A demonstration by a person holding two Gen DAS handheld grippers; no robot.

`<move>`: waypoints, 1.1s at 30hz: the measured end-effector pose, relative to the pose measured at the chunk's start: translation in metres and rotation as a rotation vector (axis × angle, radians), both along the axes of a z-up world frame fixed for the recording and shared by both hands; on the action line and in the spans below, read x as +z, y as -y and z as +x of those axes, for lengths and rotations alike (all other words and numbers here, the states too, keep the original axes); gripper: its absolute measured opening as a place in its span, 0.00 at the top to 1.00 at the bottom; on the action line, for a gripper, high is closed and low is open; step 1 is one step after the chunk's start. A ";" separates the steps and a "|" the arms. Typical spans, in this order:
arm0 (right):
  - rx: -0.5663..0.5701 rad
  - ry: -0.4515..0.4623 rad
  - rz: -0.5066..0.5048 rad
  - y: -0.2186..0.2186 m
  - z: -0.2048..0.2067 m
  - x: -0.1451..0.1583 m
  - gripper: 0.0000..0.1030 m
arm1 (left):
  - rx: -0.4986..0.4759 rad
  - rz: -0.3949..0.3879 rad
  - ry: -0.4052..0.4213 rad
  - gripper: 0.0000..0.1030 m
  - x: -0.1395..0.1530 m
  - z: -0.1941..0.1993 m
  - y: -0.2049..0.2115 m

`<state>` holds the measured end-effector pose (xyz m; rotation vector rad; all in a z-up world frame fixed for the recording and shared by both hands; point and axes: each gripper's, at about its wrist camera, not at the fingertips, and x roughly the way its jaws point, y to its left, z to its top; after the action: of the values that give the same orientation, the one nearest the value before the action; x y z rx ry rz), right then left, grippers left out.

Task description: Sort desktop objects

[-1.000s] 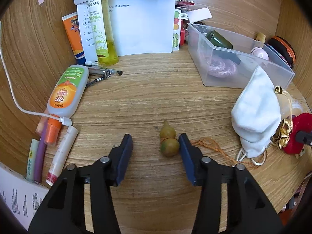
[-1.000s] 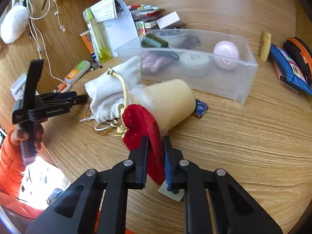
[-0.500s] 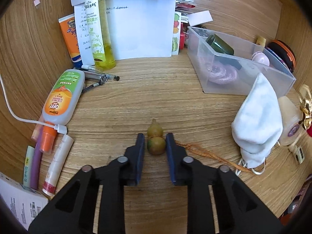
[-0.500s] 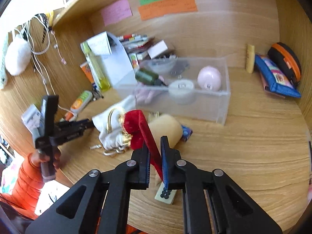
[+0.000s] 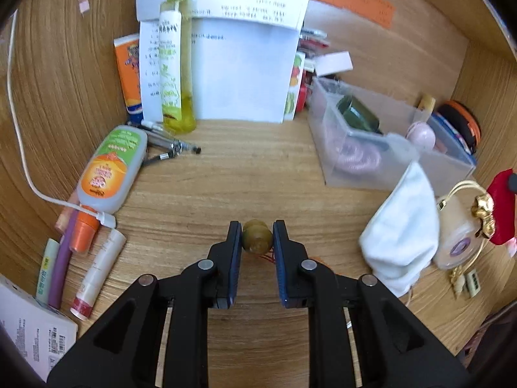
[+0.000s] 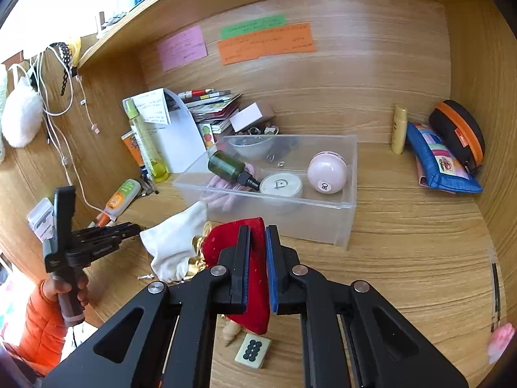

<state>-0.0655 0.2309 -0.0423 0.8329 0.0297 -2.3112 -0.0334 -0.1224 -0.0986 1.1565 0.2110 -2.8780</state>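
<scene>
My left gripper [image 5: 257, 238] is shut on a small olive-green gourd charm [image 5: 256, 238] with an orange cord, held just above the wooden desk [image 5: 252, 168]. My right gripper [image 6: 257, 236] is shut on a red velvet charm [image 6: 226, 239] with gold trinkets, lifted above the desk in front of the clear plastic bin [image 6: 345, 226]. That red charm also shows at the right edge of the left wrist view [image 5: 501, 207]. The left gripper also shows at the left of the right wrist view [image 6: 132, 229].
The clear bin [image 5: 349, 168] holds a green bottle [image 6: 231, 168], pink ball [image 6: 327, 172], white tin and pink cord. A white cloth pouch [image 5: 404, 229] lies beside it. Bottles, tubes and pens [image 5: 111, 168] line the left. Pouches [image 6: 439, 158] sit far right. A mahjong tile [image 6: 253, 350] lies under my right gripper.
My left gripper closed on the gourd charm and lifted it slightly. My right gripper rose and pulled back with the red charm, off the cream jar.
</scene>
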 end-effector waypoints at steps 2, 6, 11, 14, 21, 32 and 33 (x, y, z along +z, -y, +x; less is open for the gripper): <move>0.003 -0.008 -0.007 -0.001 -0.002 0.003 0.93 | 0.003 0.005 -0.015 0.82 0.006 0.001 -0.001; 0.006 -0.052 -0.011 -0.002 -0.004 0.015 0.93 | -0.002 0.011 -0.039 0.82 0.016 0.004 -0.004; 0.027 -0.076 0.032 0.006 -0.010 0.021 0.93 | -0.011 0.009 -0.059 0.82 0.025 0.005 -0.010; 0.044 -0.038 0.070 0.008 -0.012 0.011 0.90 | -0.029 0.028 -0.061 0.82 0.028 0.007 -0.014; 0.018 0.011 0.152 -0.003 -0.005 -0.028 0.38 | -0.076 0.038 -0.056 0.82 0.029 0.016 -0.034; 0.014 0.085 0.318 -0.009 -0.020 -0.068 0.38 | -0.153 0.081 -0.054 0.82 0.030 0.037 -0.063; 0.026 0.086 0.329 -0.006 -0.022 -0.070 0.38 | -0.159 0.085 -0.060 0.82 0.031 0.038 -0.066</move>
<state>-0.0873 0.2364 -0.1123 1.0867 0.3897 -2.2762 0.0048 -0.0565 -0.0671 1.1509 0.2568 -3.0735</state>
